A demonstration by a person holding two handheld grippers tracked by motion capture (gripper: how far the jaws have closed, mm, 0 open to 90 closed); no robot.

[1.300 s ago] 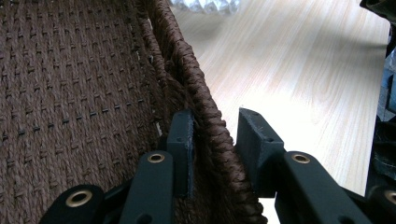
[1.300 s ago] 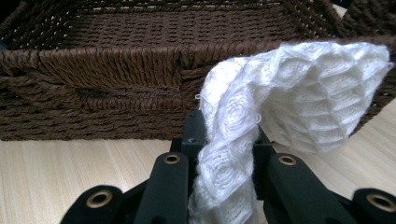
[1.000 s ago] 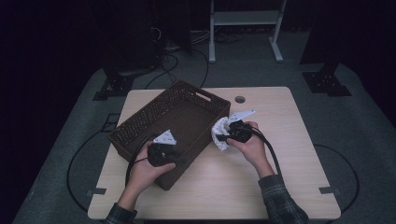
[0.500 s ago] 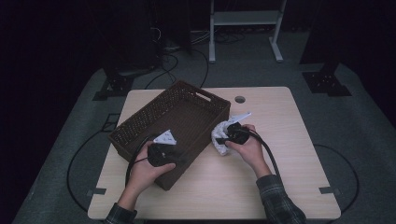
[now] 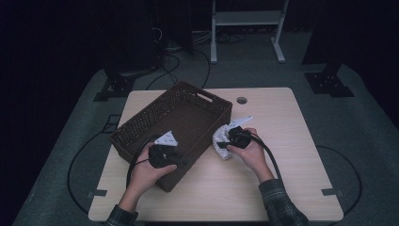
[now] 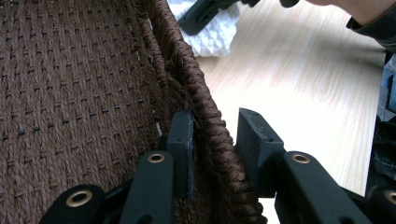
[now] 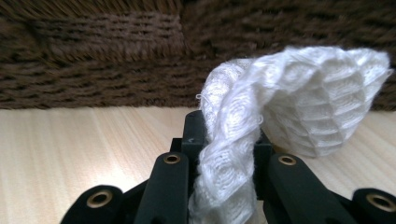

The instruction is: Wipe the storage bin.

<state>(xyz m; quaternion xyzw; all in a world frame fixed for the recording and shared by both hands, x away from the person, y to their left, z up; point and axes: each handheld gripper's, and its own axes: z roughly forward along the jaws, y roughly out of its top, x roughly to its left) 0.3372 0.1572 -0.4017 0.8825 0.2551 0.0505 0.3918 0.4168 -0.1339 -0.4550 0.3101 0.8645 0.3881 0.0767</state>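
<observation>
A dark brown woven basket (image 5: 174,117) stands on the left half of the wooden table (image 5: 291,179). My left gripper (image 5: 184,163) is shut on the basket's near right wall, with one pad inside and one outside the rim (image 6: 212,149). Beside the basket's right wall lies a white crumpled cloth (image 5: 220,141). My right gripper (image 5: 226,142) is shut on it. In the right gripper view the cloth (image 7: 317,107) bulges out from between the jaws (image 7: 226,140), just above the tabletop and close to the basket's side (image 7: 116,60). The left gripper view shows the cloth (image 6: 210,39) past the rim.
A round cable hole (image 5: 242,100) sits near the table's far edge. On the floor behind stand a white frame (image 5: 244,19), black stand bases (image 5: 329,84) and cables (image 5: 183,56). The right half of the table (image 5: 301,141) is bare wood.
My right gripper has shifted slightly nearer and leftward with the cloth, staying beside the basket. The left gripper and the basket have not moved.
</observation>
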